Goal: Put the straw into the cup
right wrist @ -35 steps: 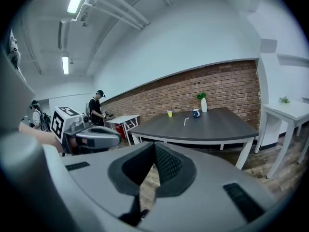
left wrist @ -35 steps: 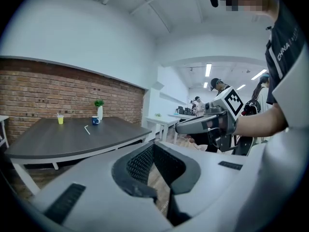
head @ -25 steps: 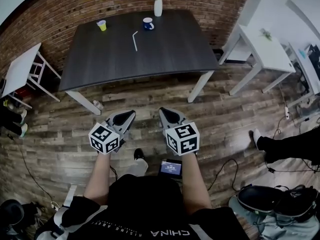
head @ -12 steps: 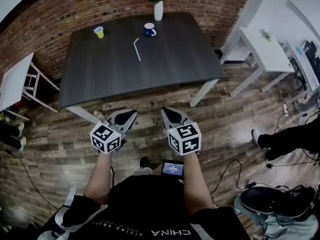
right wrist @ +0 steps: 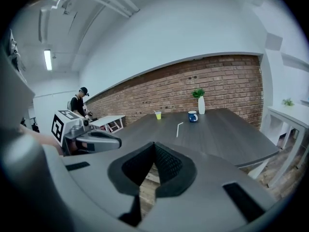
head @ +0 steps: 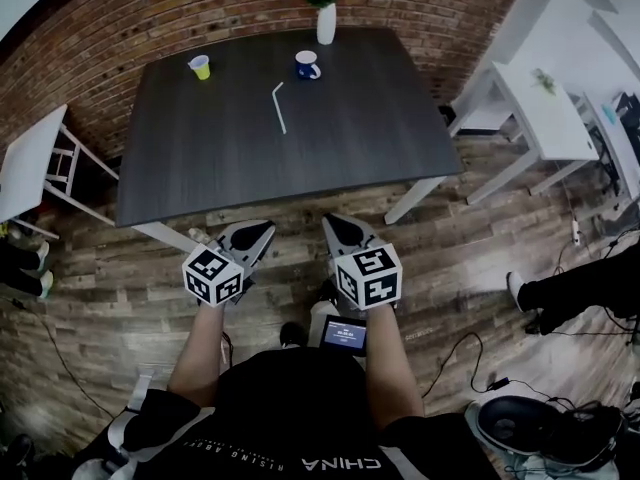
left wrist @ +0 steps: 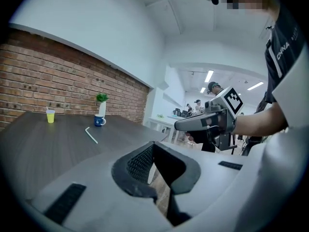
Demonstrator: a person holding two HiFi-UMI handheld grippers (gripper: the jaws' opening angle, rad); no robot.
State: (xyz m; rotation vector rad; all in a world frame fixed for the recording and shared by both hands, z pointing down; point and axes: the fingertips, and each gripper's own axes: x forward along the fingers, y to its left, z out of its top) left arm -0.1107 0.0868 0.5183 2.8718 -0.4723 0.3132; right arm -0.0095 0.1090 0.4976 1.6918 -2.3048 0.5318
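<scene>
A white bent straw (head: 279,106) lies on the dark table (head: 350,138), toward its far side. Behind the straw stand a small yellow cup (head: 200,66) at the left and a blue mug (head: 307,64) at the right. My left gripper (head: 258,230) and right gripper (head: 332,224) hang side by side over the wooden floor, short of the table's near edge. Both are shut and hold nothing. The left gripper view shows the straw (left wrist: 91,135), yellow cup (left wrist: 50,116) and mug (left wrist: 99,121) far ahead. They also appear in the right gripper view: straw (right wrist: 178,128), cup (right wrist: 158,115), mug (right wrist: 192,116).
A white vase with a plant (head: 326,23) stands at the table's far edge by the brick wall. White side tables stand at the right (head: 540,108) and left (head: 30,158). Another person's leg (head: 570,293), cables and a bag (head: 540,428) are on the floor at the right.
The table and its objects have slid nearer and lower in the head view as I walk toward it. Both grippers keep their pose and stay shut.
</scene>
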